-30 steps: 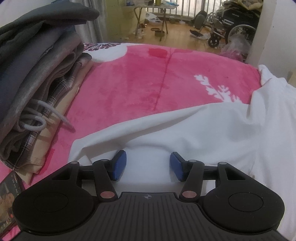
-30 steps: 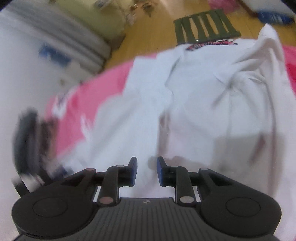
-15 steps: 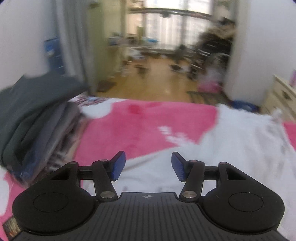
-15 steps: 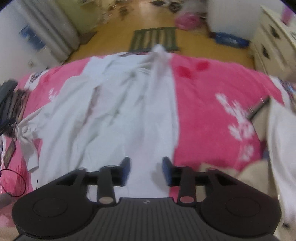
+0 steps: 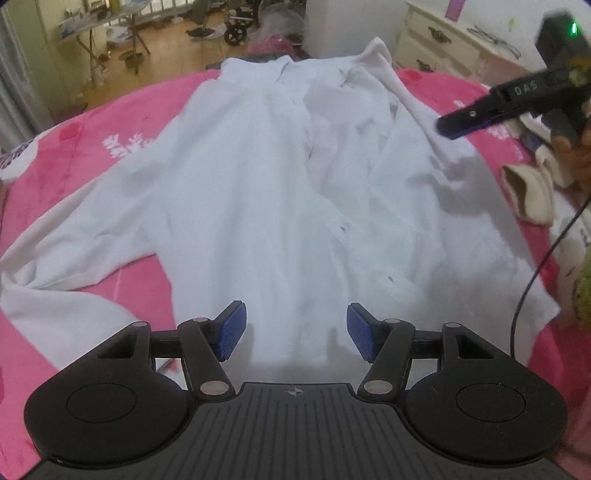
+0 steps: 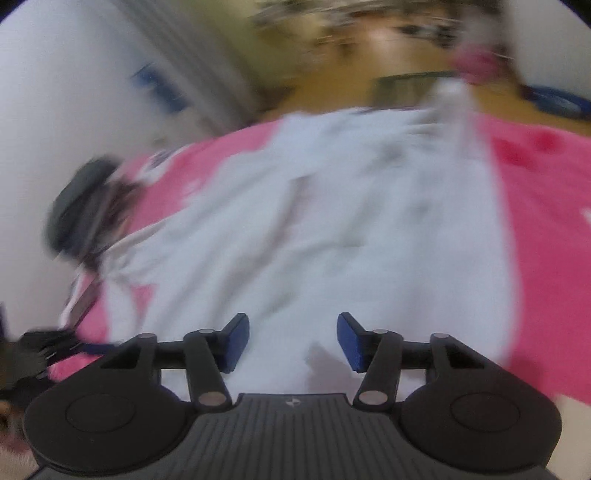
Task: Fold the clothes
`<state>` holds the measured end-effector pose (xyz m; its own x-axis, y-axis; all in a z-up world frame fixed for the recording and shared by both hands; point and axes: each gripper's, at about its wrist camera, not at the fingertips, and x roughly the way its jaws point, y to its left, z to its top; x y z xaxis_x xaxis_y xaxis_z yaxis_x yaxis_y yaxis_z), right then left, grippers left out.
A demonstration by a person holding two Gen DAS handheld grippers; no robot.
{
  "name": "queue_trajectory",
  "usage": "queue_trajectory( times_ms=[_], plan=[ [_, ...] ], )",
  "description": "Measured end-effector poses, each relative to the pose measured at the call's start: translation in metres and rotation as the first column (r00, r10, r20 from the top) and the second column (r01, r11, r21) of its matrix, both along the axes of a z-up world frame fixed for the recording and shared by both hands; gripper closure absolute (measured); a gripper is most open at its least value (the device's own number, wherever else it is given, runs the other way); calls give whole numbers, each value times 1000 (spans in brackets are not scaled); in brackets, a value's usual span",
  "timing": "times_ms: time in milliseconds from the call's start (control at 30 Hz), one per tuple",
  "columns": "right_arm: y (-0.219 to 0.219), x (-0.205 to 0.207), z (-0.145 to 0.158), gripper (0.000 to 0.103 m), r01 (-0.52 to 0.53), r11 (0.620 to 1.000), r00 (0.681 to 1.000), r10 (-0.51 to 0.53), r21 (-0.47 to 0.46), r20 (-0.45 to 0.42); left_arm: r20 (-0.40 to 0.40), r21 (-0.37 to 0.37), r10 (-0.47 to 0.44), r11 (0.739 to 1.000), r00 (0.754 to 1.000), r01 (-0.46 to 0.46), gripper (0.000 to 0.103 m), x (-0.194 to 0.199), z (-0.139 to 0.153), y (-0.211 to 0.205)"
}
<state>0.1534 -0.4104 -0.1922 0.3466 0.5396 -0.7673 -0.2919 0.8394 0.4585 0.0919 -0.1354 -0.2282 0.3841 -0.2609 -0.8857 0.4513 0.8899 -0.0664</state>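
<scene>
A white long-sleeved shirt [image 5: 277,177] lies spread and rumpled on a pink blanket [image 5: 92,147], collar at the far end and one sleeve trailing to the left. My left gripper [image 5: 293,330] hovers over the shirt's near hem, its jaws opening with nothing between the blue pads. The right gripper [image 5: 448,127] shows side-on at the upper right of the left wrist view, above the shirt's right shoulder. In the blurred right wrist view the right gripper [image 6: 291,341] stands open over the shirt [image 6: 351,229], gripping nothing.
A dark pile of folded clothes [image 6: 81,206] sits at the blanket's left side. Cream-coloured items [image 5: 528,195] lie at the right edge, with a black cable [image 5: 535,269] hanging there. Beyond the bed are a white dresser [image 5: 461,40], a wooden floor and a folding table [image 5: 92,26].
The left wrist view swung from the folded pile and the shirt's sleeve round to the whole shirt. The right gripper's jaws went from nearly shut to wide apart, and its view shifted across the shirt.
</scene>
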Motion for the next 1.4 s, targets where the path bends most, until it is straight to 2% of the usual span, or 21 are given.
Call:
queue_trajectory(
  times_ms=[67, 167, 233, 400, 533, 667, 867, 1000, 1100, 1200, 1267, 1300, 1333, 1400],
  plan=[
    [31, 0, -2, 52, -105, 994, 994, 106, -33, 15, -9, -13, -9, 1000, 1000, 9, 43, 0, -6, -4],
    [56, 14, -6, 56, -150, 989, 989, 150, -8, -6, -7, -63, -52, 997, 999, 52, 43, -5, -8, -15],
    [66, 29, -10, 58, -131, 990, 991, 132, 44, -34, -8, -93, -82, 992, 997, 80, 42, -8, -10, -24],
    [90, 60, -37, 58, -102, 992, 989, 110, 74, -104, -53, -139, -105, 985, 993, 97, 43, -8, -28, -39],
    [96, 69, -69, 59, -67, 997, 980, 74, 44, -182, -84, -152, -97, 985, 992, 84, 43, -6, -37, -38],
    [97, 69, -86, 59, -48, 996, 977, 63, 81, -202, -92, -154, -86, 986, 992, 71, 43, -6, -40, -35],
    [95, 66, -88, 64, -56, 992, 976, 77, 110, -203, -86, -151, -63, 987, 994, 49, 43, -5, -40, -33],
    [91, 54, -83, 64, -119, 987, 975, 136, 104, -178, -53, -132, -28, 991, 998, 21, 43, -2, -38, -26],
    [92, 50, -86, 65, -145, 986, 973, 158, 88, -168, -65, -119, 12, 993, 998, -20, 43, 6, -42, -20],
    [97, 48, -91, 71, -159, 985, 974, 168, 69, -154, -90, -115, 41, 992, 995, -51, 43, 11, -48, -15],
    [103, 45, -92, 80, -175, 984, 976, 179, 38, -124, -92, -112, 45, 992, 995, -55, 44, 13, -49, -15],
    [107, 42, -91, 91, -185, 983, 977, 186, 12, -106, -92, -110, 45, 992, 995, -55, 44, 12, -50, -15],
    [110, 40, -90, 97, -195, 981, 977, 193, -13, -88, -92, -110, 47, 992, 995, -57, 44, 12, -50, -15],
    [112, 34, -85, 101, -206, 978, 977, 204, -37, -65, -91, -110, 50, 992, 995, -60, 44, 11, -50, -15]
  ],
)
